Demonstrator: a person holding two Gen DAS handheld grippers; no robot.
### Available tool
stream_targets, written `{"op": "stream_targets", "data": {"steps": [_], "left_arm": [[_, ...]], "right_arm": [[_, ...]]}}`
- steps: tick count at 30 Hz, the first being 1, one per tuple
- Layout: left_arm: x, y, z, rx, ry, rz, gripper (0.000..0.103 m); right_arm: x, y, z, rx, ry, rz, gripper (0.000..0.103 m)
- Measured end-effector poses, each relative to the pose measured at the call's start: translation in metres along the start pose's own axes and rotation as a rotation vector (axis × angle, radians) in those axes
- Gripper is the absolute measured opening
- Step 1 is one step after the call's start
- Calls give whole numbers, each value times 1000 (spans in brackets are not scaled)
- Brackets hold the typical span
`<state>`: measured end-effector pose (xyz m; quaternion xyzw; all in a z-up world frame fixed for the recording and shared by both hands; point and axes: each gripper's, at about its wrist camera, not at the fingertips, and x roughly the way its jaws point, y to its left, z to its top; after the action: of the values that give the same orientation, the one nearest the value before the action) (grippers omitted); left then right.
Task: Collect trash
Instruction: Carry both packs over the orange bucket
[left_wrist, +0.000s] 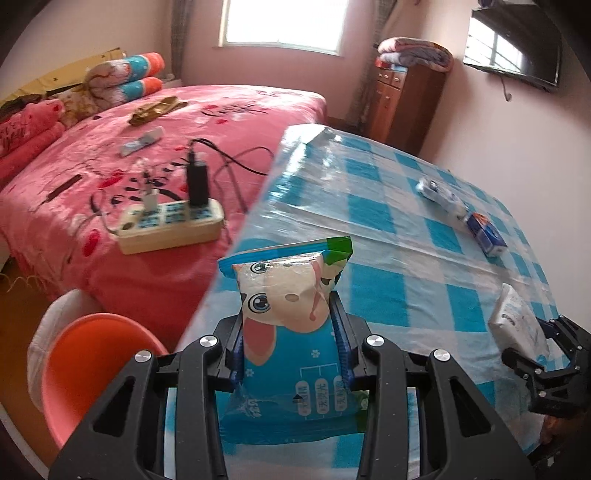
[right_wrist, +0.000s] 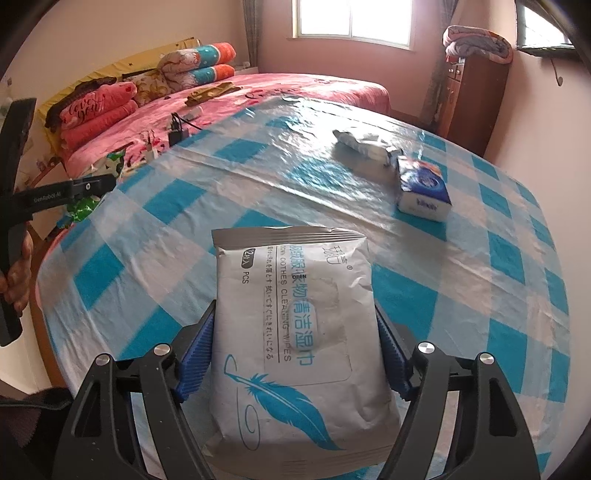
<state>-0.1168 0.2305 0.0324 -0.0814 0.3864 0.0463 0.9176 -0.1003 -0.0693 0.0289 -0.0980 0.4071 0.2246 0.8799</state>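
The left gripper (left_wrist: 291, 347) is clamped on a blue cartoon-cow packet (left_wrist: 288, 314), in the lower middle of the left wrist frame, its blue pads pressing both sides. The right gripper (right_wrist: 295, 354) is closed on a grey wet-wipes pack (right_wrist: 295, 332), which fills the lower centre of its own frame. Both packs are held above the checked plastic tablecloth (right_wrist: 461, 295).

Two more pieces of trash lie in the upper right of the right frame: a crumpled wrapper (right_wrist: 364, 144) and, touching it I think, a small tissue pack (right_wrist: 423, 188).

At the lower left of the left frame stands an orange bin (left_wrist: 92, 365) with a white liner. The packets are soft and smooth, so a weak squeeze may let one slip out before the bin.
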Motion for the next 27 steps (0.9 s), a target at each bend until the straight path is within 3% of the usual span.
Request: {"op": "stream_targets", "data": {"steps": [14, 27], "left_arm": [[-23, 76, -10, -70, -16, 196, 40], [-30, 135, -35, -127, 22, 357, 40]], "right_arm": [[2, 64, 48, -107, -25, 128, 76], [15, 179, 84, -351, -25, 289, 76]]}}
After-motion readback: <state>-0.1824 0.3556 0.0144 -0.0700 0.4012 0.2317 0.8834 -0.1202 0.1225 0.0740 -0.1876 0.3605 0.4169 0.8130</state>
